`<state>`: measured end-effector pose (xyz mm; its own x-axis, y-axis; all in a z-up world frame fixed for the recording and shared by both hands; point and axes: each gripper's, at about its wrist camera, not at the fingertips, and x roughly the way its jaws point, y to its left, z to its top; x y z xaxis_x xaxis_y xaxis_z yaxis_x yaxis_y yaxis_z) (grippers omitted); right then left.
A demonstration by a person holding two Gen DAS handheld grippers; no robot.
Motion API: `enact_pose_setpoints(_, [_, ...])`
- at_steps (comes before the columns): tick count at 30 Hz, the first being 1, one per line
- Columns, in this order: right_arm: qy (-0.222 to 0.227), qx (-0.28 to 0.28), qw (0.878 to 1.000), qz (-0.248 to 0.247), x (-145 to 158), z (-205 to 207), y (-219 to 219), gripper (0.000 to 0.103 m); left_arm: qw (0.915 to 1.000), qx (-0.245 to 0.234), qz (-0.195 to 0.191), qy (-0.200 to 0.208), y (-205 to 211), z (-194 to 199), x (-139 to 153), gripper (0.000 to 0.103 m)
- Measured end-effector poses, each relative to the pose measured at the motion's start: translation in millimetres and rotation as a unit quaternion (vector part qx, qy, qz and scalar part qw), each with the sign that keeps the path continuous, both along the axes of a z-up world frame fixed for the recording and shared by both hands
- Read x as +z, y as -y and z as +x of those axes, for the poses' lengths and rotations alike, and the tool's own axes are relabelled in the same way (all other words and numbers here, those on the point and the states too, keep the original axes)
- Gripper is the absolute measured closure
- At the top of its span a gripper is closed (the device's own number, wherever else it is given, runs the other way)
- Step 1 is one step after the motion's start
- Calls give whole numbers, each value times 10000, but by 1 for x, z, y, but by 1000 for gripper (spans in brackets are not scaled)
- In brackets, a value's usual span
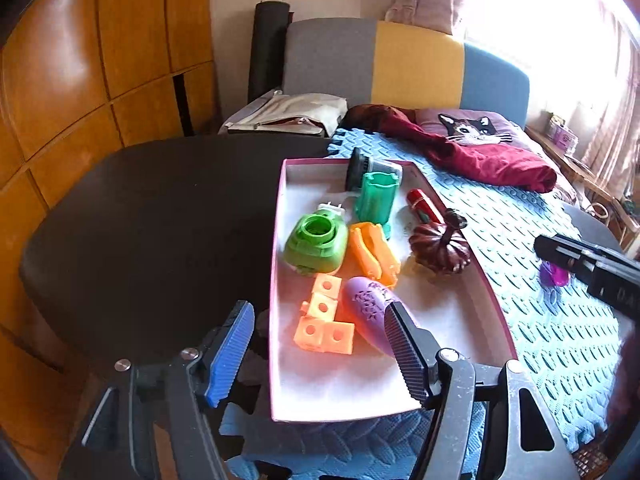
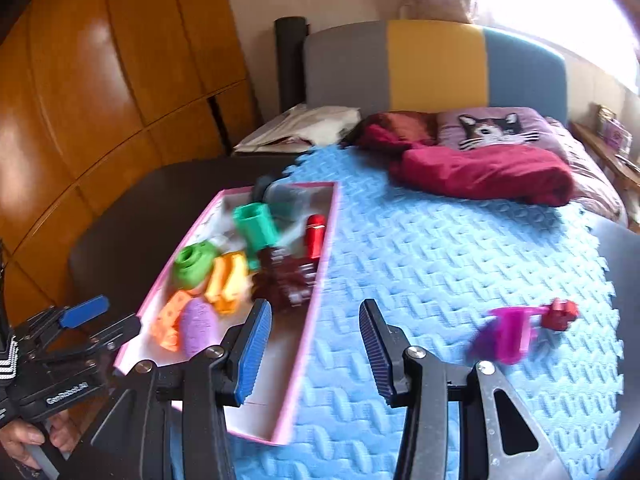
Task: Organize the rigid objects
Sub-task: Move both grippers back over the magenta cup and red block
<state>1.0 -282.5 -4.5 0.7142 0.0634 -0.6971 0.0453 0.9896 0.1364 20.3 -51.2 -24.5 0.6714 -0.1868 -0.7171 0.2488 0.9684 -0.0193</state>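
A white tray with a pink rim (image 1: pixel 280 216) lies on the blue foam mat (image 2: pixel 420 248). It holds several toys, among them a green round piece (image 1: pixel 316 244), a teal cup (image 1: pixel 376 200), a red cylinder (image 1: pixel 424 206), a dark pumpkin (image 1: pixel 440 248), orange blocks (image 1: pixel 324 320) and a purple oval (image 1: pixel 368 304). My left gripper (image 1: pixel 318 308) hangs open over the tray's near end, its right finger beside the purple oval. My right gripper (image 2: pixel 314 306) is open over the mat, holding nothing. A magenta toy (image 2: pixel 506 334) and a red piece (image 2: pixel 560 314) lie on the mat to its right.
The dark table (image 1: pixel 160 220) extends left of the tray, with wooden cabinets (image 1: pixel 80 80) behind it. Beyond the mat lie a red cloth (image 2: pixel 480 172), a cat cushion (image 2: pixel 492 128) and a tricolour headboard (image 2: pixel 432 64). A hand (image 2: pixel 24 440) grips the left tool's handle.
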Motion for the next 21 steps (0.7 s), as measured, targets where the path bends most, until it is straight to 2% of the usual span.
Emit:
enact_pose_setpoints(8, [88, -926, 9948, -422, 13, -22, 81, 57, 9992, -378, 97, 72, 27, -3, 6, 34])
enact_pose_setpoints(14, [-185, -1918, 9771, -905, -2, -46, 159, 57, 9971, -733, 180, 102, 56, -3, 9, 33])
enact_pose_setpoints(16, [-247, -2282, 9701, -787, -10, -56, 182, 57, 9958, -892, 181, 93, 70, -4, 11, 33])
enact_pose_setpoints(18, [-408, -2783, 9589, -372, -17, -63, 207, 57, 9939, -1082, 197, 60, 86, -3, 12, 33])
enact_pose_setpoints(21, [-224, -3200, 9470, 156, -17, -72, 230, 57, 9909, -1328, 195, -11, 111, -3, 11, 33])
